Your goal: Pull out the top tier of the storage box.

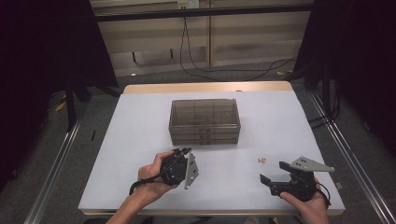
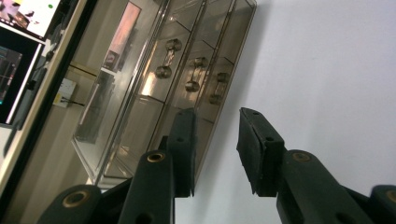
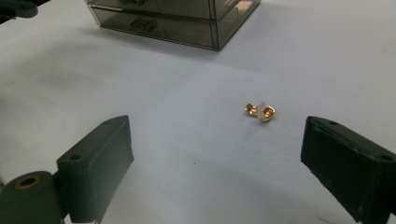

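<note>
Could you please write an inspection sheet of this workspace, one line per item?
Surface: white table, wooden far edge, bare apart from the items below.
Job's things: smoky transparent drawer box at the table's middle, three handled drawers, all closed; small gold earrings lying loose on the table to the box's right, nearer the person.
Clutter: nothing seen.
Grippers: left gripper aimed at the drawer fronts, jaws apart, nothing between them; right gripper wide open, facing the earrings, not touching them.
Cables: black cable at the left gripper; black wires on the floor behind the table.
Surroundings: dark curtains, metal floor rails.
</note>
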A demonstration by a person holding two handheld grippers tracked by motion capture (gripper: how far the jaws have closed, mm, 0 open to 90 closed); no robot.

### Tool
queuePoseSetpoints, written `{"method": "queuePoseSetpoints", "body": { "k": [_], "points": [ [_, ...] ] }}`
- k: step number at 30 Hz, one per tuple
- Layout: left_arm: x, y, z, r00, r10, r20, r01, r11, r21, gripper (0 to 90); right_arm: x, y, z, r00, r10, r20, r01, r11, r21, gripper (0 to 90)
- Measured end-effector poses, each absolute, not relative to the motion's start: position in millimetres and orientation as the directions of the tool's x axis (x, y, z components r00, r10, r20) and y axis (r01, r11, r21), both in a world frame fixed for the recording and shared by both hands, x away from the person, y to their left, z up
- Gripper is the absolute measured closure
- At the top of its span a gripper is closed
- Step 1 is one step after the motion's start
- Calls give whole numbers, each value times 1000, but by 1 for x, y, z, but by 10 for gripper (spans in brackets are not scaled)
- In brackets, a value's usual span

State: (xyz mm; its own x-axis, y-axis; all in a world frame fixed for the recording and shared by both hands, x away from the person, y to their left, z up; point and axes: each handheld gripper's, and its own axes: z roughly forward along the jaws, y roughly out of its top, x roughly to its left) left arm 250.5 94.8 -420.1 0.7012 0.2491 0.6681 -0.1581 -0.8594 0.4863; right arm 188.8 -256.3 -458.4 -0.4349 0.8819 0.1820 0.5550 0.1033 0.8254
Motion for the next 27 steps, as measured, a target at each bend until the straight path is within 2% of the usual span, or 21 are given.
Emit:
{"method": "queuePoseSetpoints", "body": {
  "k": [16, 19, 21, 24, 25, 26, 27],
  "points": [
    [260, 80, -425, 602, 179, 778, -179, -919, 351, 708, 189, -256, -459, -440, 879, 182, 559, 110, 822, 89],
    [263, 76, -427, 575, 167, 801, -180, -929, 323, 708, 189, -255, -458, -442, 879, 182, 558, 111, 822, 89],
    [266, 70, -431, 524, 134, 841, -192, -944, 270, 711, 189, -255, -458, -443, 878, 182, 559, 112, 822, 91],
    [268, 66, -433, 519, 128, 845, -185, -948, 258, 738, 189, -255, -458, -444, 878, 182, 559, 112, 821, 91],
    [268, 63, -437, 476, 126, 870, -176, -956, 234, 743, 189, -255, -458, -445, 877, 182, 559, 113, 821, 91],
    [270, 61, -436, 482, 100, 871, -185, -960, 212, 744, 189, -255, -458, -446, 877, 182, 559, 114, 821, 91],
    [270, 60, -438, 475, 112, 873, -184, -957, 223, 743, 189, -255, -458, -446, 876, 182, 560, 115, 820, 91]
  ]
}}
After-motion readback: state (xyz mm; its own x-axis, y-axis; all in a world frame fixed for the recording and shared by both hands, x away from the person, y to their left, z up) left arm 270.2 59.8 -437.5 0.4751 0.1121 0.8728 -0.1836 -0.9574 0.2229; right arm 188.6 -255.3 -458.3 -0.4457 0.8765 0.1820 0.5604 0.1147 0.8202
